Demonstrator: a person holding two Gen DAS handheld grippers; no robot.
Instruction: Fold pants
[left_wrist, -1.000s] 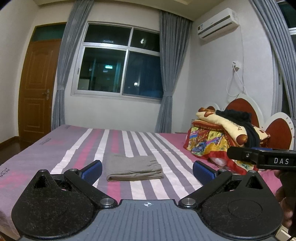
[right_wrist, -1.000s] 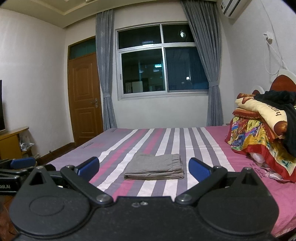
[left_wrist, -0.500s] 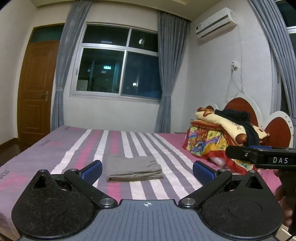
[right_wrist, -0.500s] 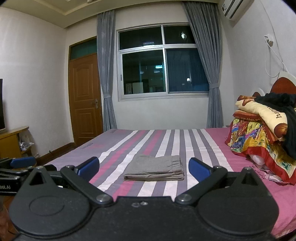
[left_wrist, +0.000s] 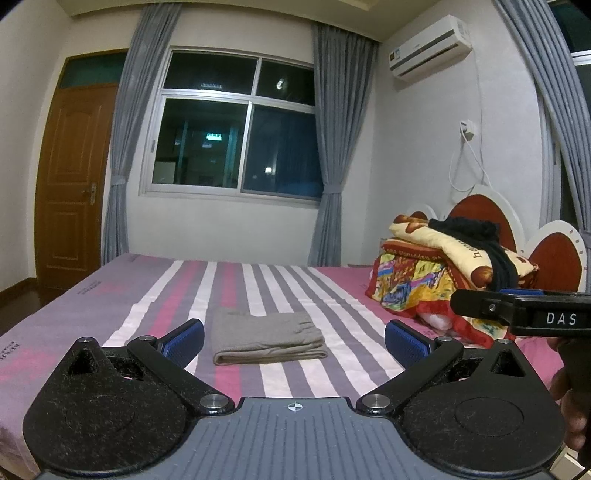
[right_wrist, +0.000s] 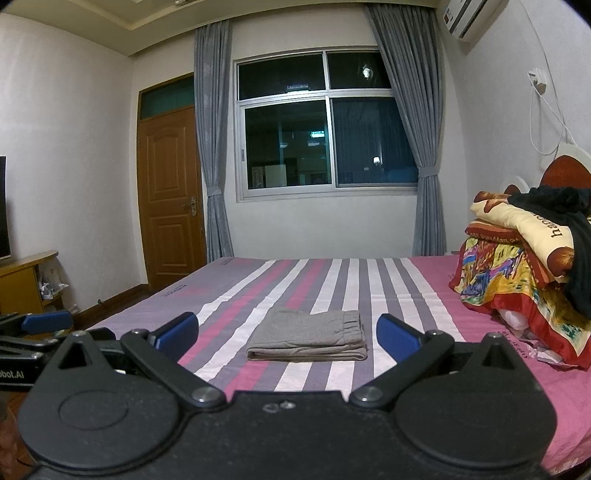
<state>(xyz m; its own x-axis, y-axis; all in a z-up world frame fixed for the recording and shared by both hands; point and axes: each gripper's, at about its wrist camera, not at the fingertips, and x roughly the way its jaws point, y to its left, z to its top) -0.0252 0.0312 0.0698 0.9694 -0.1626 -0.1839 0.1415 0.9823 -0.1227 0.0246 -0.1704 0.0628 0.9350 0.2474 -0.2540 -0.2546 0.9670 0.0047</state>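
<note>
Grey pants (left_wrist: 267, 339) lie folded into a small flat rectangle on the striped bed (left_wrist: 110, 306); they also show in the right wrist view (right_wrist: 309, 336). My left gripper (left_wrist: 294, 341) is open and empty, held back from the pants above the bed's near edge. My right gripper (right_wrist: 287, 336) is open and empty, also held back from the pants. The right gripper's body (left_wrist: 517, 314) shows at the right of the left wrist view. The left gripper's body (right_wrist: 33, 325) shows at the left of the right wrist view.
A pile of colourful bedding with a black garment (left_wrist: 447, 273) sits at the headboard end on the right (right_wrist: 528, 266). A wooden door (right_wrist: 170, 206) and a TV stand (right_wrist: 26, 280) are to the left. A curtained window (left_wrist: 236, 136) is behind the bed.
Both views have tilted up slightly and drawn back a little from the bed. The pants have not moved and both grippers stay open.
</note>
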